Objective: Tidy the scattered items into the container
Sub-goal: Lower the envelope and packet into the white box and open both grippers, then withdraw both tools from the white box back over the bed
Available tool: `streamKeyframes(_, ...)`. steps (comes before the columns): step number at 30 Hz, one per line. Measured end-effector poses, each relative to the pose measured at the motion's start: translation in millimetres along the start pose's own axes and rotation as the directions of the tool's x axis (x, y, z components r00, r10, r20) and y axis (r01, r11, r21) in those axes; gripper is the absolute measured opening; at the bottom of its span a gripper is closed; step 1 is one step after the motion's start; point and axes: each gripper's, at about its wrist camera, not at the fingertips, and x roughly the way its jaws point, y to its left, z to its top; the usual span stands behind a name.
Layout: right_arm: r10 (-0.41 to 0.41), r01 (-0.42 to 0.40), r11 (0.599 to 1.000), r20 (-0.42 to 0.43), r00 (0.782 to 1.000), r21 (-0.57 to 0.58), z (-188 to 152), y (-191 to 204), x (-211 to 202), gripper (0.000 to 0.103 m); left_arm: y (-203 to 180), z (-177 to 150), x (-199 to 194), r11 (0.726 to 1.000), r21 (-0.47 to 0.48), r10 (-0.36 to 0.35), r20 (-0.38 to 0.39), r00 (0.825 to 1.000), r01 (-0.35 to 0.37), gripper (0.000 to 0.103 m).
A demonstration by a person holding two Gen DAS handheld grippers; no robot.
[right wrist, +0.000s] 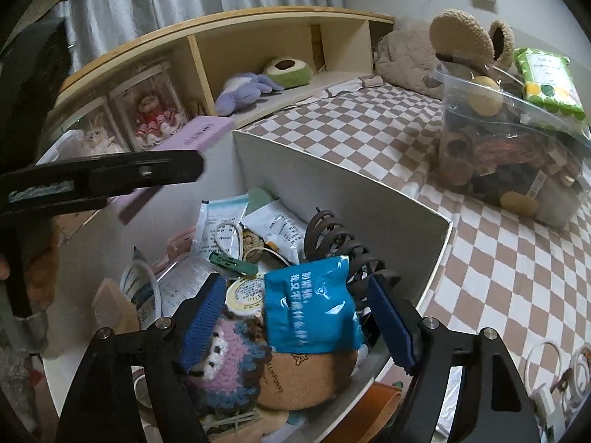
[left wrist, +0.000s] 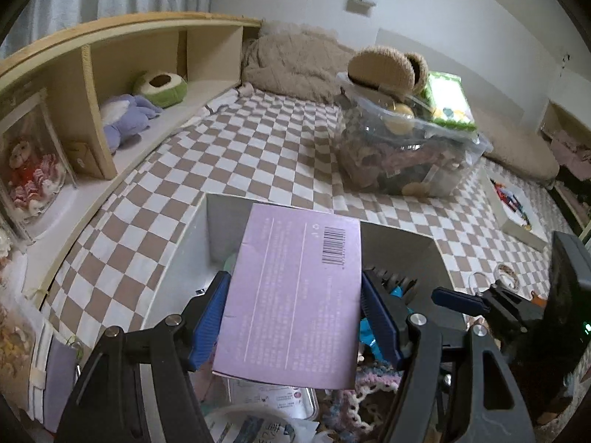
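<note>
Purple box (left wrist: 291, 295), clamped across its short sides by my left gripper (left wrist: 295, 317), runs lengthwise toward twelve o'clock, barcode end away from me, above the white container (left wrist: 177, 280); my right gripper (right wrist: 295, 317) gapes over a blue packet (right wrist: 314, 306).

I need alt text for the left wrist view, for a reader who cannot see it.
The left hand-held gripper holds a flat purple box over a white container of small items. It sits on a checkered bed cover, with a clear bin of toys behind.
</note>
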Motion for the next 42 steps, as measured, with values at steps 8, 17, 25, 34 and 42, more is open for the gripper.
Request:
streamKeyframes(8,0.015,-0.015,1.000,0.011,1.000,0.015,0,-5,-7,0.079,-5,5,54,0.996,-0.081,-0.048,-0.173,0.984,0.035,0.070)
streamKeyframes(17,0.036,-0.036,0.999,0.025,0.999,-0.001,1,-4,-15,0.079,-4,-2,88,0.992,-0.117,0.015,-0.270,0.963,-0.048,0.070)
streamKeyframes(25,0.045,-0.045,0.999,0.024,0.999,0.005,-1,-7,-17,0.079,-2,-4,86,0.993,-0.101,0.030,-0.259,0.965,-0.058,0.093)
streamKeyframes(34,0.041,-0.041,0.999,0.014,0.999,0.018,-4,-5,-19,0.079,-7,-4,62,0.993,-0.105,0.027,-0.209,0.977,-0.050,0.093)
streamKeyframes(42,0.040,-0.041,0.999,0.024,0.999,0.020,-1,0,-31,0.079,-3,-13,46,0.991,-0.116,0.038,-0.199,0.979,-0.062,0.093)
